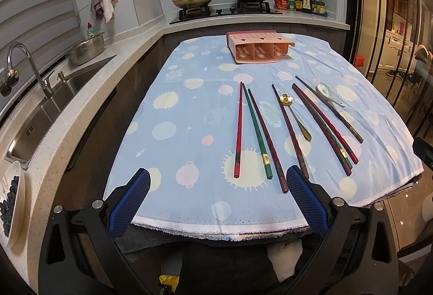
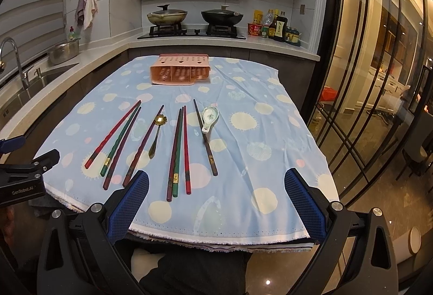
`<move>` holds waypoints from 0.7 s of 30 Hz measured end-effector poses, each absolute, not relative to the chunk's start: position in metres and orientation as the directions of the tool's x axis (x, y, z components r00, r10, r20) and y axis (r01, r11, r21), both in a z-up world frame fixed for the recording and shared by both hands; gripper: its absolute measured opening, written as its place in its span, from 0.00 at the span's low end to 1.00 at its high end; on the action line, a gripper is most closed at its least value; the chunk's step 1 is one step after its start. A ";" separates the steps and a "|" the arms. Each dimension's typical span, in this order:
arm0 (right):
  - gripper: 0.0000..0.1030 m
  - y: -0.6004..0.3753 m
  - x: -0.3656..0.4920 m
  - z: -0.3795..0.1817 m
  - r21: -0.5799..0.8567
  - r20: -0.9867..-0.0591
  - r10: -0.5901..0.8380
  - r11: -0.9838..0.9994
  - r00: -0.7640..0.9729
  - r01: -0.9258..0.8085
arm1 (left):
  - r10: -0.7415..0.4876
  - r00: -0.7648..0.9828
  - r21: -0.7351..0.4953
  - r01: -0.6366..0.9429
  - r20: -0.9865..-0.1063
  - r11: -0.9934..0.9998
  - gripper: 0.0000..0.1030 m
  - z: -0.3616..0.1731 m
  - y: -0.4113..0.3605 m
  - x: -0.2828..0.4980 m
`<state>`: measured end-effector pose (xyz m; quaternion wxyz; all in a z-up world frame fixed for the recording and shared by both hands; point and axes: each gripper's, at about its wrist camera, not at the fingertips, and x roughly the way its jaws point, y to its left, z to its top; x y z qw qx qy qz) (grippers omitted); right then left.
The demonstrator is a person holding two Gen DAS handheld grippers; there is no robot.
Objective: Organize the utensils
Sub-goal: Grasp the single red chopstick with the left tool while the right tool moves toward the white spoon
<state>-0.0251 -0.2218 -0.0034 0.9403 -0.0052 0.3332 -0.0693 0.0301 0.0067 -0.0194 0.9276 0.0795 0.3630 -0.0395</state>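
A pink perforated utensil holder lies on its side at the far end of the table, its three compartments facing me. Several red, green and dark chopsticks lie spread across the blue dotted cloth. Among them are a gold flower-headed spoon and a white ceramic spoon resting over a dark chopstick. My left gripper is open at the near edge, empty. My right gripper is open too, holding nothing.
A counter with a steel sink, faucet and metal bowl runs along the left. A plate of dark berries sits near left. Stove with two pans and sauce bottles stand behind. Glass doors are right.
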 end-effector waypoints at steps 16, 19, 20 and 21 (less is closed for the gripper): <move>0.93 -0.232 0.046 -0.039 0.020 -0.703 -0.110 0.984 0.703 0.174 | -0.024 0.612 0.092 0.157 -0.790 0.983 0.93 -0.083 0.012 0.102; 0.93 -0.235 0.058 -0.045 0.029 -0.713 -0.113 0.981 0.692 0.190 | -0.039 0.590 0.078 0.172 -0.806 0.982 0.86 -0.094 0.013 0.112; 0.93 -0.236 0.062 -0.046 0.031 -0.715 -0.114 0.981 0.690 0.194 | -0.048 0.583 0.070 0.179 -0.811 0.981 0.81 -0.097 0.013 0.115; 0.93 -0.236 0.066 -0.047 0.031 -0.717 -0.115 0.980 0.687 0.197 | -0.056 0.575 0.062 0.184 -0.816 0.981 0.78 -0.099 0.013 0.119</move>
